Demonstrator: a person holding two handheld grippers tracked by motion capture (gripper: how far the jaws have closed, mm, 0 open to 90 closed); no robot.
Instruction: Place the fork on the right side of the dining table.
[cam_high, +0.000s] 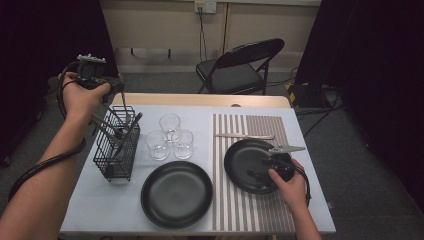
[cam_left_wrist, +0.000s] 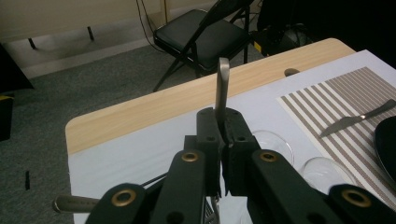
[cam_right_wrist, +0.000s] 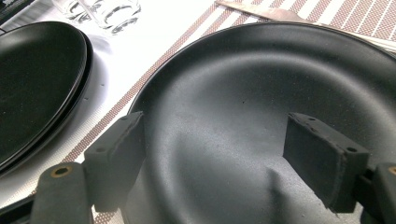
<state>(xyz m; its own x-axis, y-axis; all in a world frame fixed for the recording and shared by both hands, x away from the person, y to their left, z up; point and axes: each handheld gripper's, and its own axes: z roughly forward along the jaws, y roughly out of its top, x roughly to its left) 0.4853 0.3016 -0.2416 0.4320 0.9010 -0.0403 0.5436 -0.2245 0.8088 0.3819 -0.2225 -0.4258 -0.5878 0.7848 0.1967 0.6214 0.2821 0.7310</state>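
My left gripper (cam_left_wrist: 223, 133) is shut on the flat metal handle of a piece of cutlery (cam_left_wrist: 222, 81), which stands upright between the pads. In the high view this gripper (cam_high: 112, 96) hangs above a black wire cutlery basket (cam_high: 117, 147) at the table's left, with several utensil handles sticking out of it. My right gripper (cam_right_wrist: 215, 135) is open, its jaws spread wide just over the bowl of a black plate (cam_right_wrist: 261, 70) with nothing between them. That plate (cam_high: 242, 155) lies on a striped placemat (cam_high: 250, 210), with the right gripper (cam_high: 257, 172) over its near right part.
A second black plate (cam_high: 176, 194) lies at the front centre. Three empty glasses (cam_high: 170, 136) stand beside the basket. A table knife (cam_high: 245, 136) lies on the placemat behind the right plate. A folding chair (cam_high: 240, 65) stands beyond the table's far edge.
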